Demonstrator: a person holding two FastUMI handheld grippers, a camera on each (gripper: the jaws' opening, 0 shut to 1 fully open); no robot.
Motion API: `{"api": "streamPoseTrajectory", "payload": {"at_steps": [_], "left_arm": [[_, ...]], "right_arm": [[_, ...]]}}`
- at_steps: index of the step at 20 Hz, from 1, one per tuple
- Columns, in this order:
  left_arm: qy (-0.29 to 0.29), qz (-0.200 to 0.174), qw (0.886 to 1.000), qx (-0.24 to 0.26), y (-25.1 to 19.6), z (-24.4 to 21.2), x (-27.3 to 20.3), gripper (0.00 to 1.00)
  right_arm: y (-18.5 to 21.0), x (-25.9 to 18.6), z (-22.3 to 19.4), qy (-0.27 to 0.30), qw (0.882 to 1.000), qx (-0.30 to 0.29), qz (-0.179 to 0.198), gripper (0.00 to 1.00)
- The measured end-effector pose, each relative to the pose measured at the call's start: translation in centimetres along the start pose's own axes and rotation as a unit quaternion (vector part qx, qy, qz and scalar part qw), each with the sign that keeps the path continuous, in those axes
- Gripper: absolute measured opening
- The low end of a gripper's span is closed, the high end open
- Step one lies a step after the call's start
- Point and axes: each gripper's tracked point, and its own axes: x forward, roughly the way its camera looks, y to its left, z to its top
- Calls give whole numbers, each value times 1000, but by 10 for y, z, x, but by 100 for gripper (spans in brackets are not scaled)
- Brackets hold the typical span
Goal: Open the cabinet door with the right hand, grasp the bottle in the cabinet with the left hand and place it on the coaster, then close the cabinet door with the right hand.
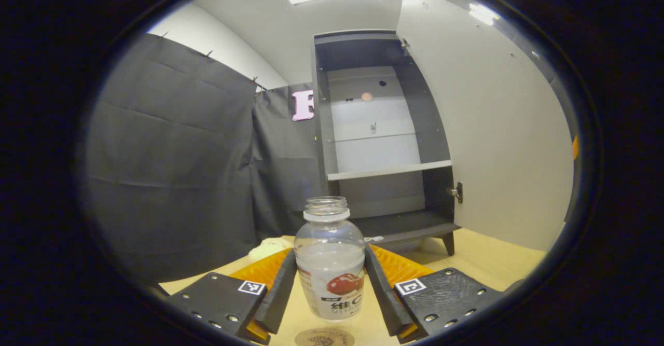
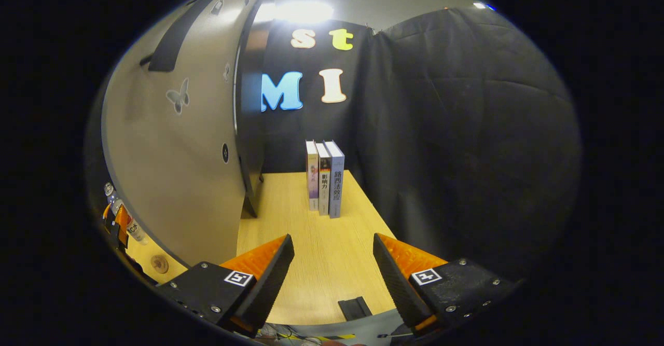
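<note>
A clear uncapped bottle (image 1: pixel 330 263) with a red-and-white label stands upright between the fingers of my left gripper (image 1: pixel 330 257), which is shut on its sides. It hangs just above a round brown coaster (image 1: pixel 324 338) on the wooden table. Behind it the dark cabinet (image 1: pixel 384 169) stands with bare shelves, its pale door (image 1: pixel 498 143) swung wide to the right. In the right gripper view my right gripper (image 2: pixel 332 265) is open over the table, holding nothing, beside the door's outer face (image 2: pixel 171 169). Far left there, the bottle (image 2: pixel 127 216) and coaster (image 2: pixel 159 264) appear small.
Three books (image 2: pixel 324 177) stand upright at the back of the table (image 2: pixel 311 242). A small black object (image 2: pixel 355 307) lies near the table's front edge. A pale lump (image 1: pixel 267 247) lies on the table left of the cabinet. Black cloth walls enclose the booth.
</note>
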Motion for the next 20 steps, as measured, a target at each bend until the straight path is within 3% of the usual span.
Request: {"api": "streamPoseTrajectory", "payload": {"at_steps": [4,9,15,20], "left_arm": [[21,50,998,6,20,-42,-19,76],[34,85,996,-4,32,-71,-32,75],[33,86,996,3,29,-70,-34,73],[23,98,995,-4,36,-59,-25,81]], "right_arm": [[5,3,-16,11,999,-43,7,94],[17,9,-25,26,998,-62,17,96],[33,17,-27,27,997,-65,33,96],[35,18,-34,36,996,-71,41,96]]}}
